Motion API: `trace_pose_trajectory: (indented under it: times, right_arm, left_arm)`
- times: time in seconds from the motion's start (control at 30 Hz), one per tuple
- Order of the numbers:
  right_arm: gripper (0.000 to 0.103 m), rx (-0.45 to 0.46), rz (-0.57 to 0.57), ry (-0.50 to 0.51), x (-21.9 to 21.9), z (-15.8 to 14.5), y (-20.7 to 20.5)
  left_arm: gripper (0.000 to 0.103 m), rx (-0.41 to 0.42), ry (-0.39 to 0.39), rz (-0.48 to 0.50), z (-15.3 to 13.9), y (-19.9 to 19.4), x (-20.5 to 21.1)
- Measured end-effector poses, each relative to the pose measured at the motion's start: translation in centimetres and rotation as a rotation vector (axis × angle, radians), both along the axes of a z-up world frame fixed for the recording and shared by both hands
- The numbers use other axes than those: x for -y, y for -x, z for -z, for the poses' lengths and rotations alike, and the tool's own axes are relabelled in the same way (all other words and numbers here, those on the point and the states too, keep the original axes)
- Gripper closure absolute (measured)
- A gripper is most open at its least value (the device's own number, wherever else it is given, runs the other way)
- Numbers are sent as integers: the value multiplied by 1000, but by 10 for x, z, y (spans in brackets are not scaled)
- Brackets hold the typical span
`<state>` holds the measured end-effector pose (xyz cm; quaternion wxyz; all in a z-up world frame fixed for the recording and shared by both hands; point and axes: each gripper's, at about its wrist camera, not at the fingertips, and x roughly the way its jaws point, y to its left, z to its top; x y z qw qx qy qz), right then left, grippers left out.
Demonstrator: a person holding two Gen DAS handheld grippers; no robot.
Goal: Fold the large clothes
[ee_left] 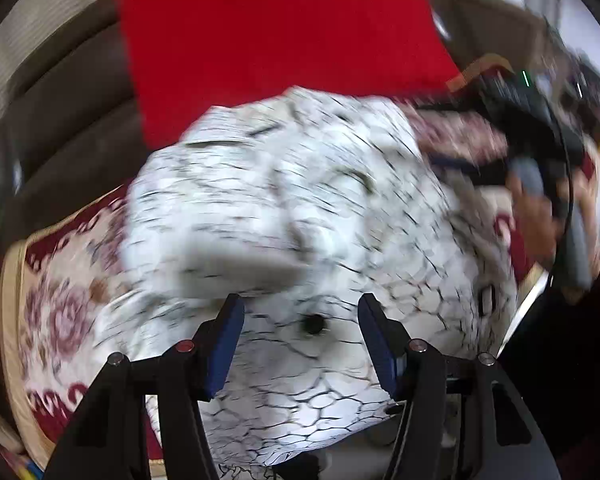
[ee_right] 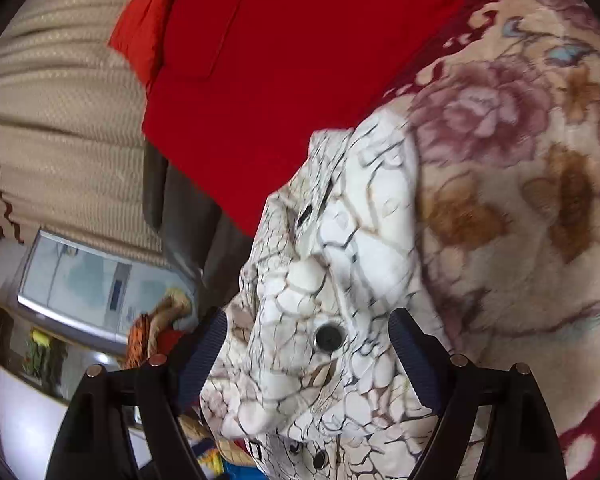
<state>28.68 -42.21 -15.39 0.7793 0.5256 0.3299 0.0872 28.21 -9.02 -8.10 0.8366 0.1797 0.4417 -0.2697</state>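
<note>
The white crackle-print garment (ee_left: 300, 208) lies bunched on the flowered blanket (ee_left: 60, 312), near the red cloth (ee_left: 276, 40). It looks soft and light; take it at a hem. Left tool (ee_left: 300, 340) and right tool (ee_right: 308, 356) stand wide, gripping nothing.

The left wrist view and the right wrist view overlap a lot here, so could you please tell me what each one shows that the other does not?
Only the left wrist view shows the right gripper, blurred, in a hand at the right edge. Only the right wrist view shows the ribbed cream curtain and a window at the left. Both show the white crackle-print garment with a black button, the red cloth behind it and the floral blanket underneath.
</note>
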Motion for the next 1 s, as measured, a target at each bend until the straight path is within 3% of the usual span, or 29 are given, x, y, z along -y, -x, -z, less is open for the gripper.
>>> trace_pose_trajectory:
  times: [0.13,0.23,0.43,0.57,0.67,0.7,0.77,0.8,0.9,1.0]
  right_arm:
    - [15,0,-100,14,-26,-1,-12]
    - [11,-9,-131,54,-46,-3,-21]
    - [9,-57,-101,52,-59,15,-44]
    - [6,-73,-95,157,-72,18,-66]
    - [7,-69,-121,287,-93,12,-76]
    - [15,-67,-138,331,-101,10,-79]
    - [43,-64,-199,425,-120,8,-85]
    - [68,-73,-231,443,-127,10,-88]
    - [79,-81,-233,489,-134,11,-86]
    - [84,42,-173,480,-125,-12,-71]
  left_arm:
    - [35,62,56,-165,-26,-29,-42]
    - [35,69,112,-287,-27,-63,-70]
    - [35,-8,205,-435,7,-103,-87]
    - [35,-37,233,-482,36,-118,-79]
    - [35,-60,175,-539,56,-123,-74]
    - [35,-78,161,-556,63,-124,-74]
    - [35,-93,144,-578,73,-123,-78]
    - [35,-93,134,-588,77,-123,-80]
    - [33,-107,174,-609,81,-121,-91]
    - [33,-84,224,-638,78,-115,-96]
